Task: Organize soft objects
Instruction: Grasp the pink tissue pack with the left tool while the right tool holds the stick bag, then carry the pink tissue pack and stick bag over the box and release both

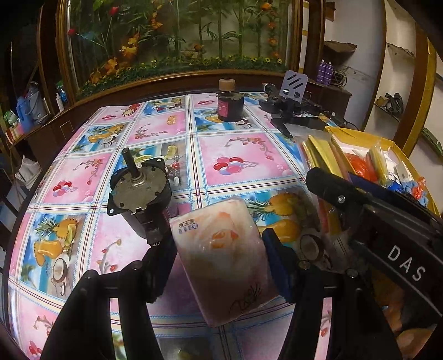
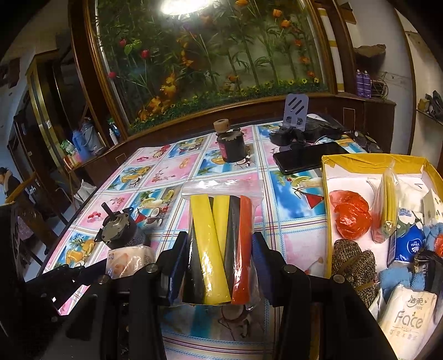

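Now tissue pack clamped in left claw, tube bag in right claw.

Dim warm indoor light; lamp glare blown out on glass top-centre; heavy fisheye bending, dark vignetted corners.

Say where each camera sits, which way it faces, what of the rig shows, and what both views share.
Left wrist: on the left gripper, looking down across the table; its fingers clamp a tissue pack, and the right gripper crosses at right.
Right wrist: on the right gripper, facing the same way; its fingers clamp a bag of coloured strips beside the yellow box.
Shared: motor, dark jar, tissue pack.
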A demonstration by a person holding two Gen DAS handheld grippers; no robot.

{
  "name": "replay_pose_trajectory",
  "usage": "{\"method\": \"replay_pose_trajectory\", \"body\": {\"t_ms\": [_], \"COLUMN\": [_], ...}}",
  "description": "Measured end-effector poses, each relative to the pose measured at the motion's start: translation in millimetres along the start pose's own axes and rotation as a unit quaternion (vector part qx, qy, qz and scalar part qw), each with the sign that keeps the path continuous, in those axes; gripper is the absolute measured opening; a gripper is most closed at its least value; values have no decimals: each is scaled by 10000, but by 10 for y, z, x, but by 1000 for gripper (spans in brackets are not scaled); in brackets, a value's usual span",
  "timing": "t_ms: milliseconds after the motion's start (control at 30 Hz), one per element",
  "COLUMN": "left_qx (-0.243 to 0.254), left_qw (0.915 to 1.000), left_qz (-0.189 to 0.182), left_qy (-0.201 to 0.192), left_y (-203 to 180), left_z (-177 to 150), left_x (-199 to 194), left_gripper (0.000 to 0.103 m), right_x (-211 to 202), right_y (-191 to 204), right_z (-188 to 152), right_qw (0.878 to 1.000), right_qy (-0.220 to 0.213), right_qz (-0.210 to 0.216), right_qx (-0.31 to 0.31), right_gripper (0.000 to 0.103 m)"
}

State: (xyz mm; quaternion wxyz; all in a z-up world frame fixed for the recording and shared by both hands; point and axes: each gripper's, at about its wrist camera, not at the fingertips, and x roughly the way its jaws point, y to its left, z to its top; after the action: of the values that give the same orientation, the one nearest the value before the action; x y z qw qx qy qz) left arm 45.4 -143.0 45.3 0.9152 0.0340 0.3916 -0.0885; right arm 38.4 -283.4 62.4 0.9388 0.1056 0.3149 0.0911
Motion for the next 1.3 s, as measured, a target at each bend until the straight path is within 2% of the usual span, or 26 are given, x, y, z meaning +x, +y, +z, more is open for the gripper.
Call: {"method": "replay_pose_trajectory", "body": {"t_ms": [433, 600, 767, 933, 1033, 1200, 1300], "left_qx": [88, 136, 223, 315, 395, 557, 747], "left_qw": [9999, 9997, 9986, 9969, 9939, 9844, 9768], "left_qz": [57, 9, -131, -469, -837, -1576, -1977], "left_qy": [-138, -223, -450, -544, -597, -548, -351], "left_y": [-42, -76, -136, -340, -593, -1134, -1474], "left_z": [-14, -9, -4, 47, 126, 293, 377], "left_x": [-48, -79, -173, -223, -278, -287, -188], "left_gripper": [61, 61, 61, 61, 61, 61, 61], "right_x": [-101, -242, -462, -726, -859, -1018, -1119], "right_y": [-91, -281, -643, -1122, -1382, -1730, -1858], "right_z": [56, 160, 265, 311, 294, 262, 234], "right_qw": [9996, 9974, 9913, 9804, 9737, 9646, 9597], "right_qy": [-194, -459, -843, -1169, -1238, -1263, -1268], "right_qz": [59, 85, -156, -626, -847, -1150, -1405], "right_qx": [209, 553, 998, 1455, 1716, 2007, 2079], "right_gripper": [49, 49, 49, 49, 49, 49, 49]}}
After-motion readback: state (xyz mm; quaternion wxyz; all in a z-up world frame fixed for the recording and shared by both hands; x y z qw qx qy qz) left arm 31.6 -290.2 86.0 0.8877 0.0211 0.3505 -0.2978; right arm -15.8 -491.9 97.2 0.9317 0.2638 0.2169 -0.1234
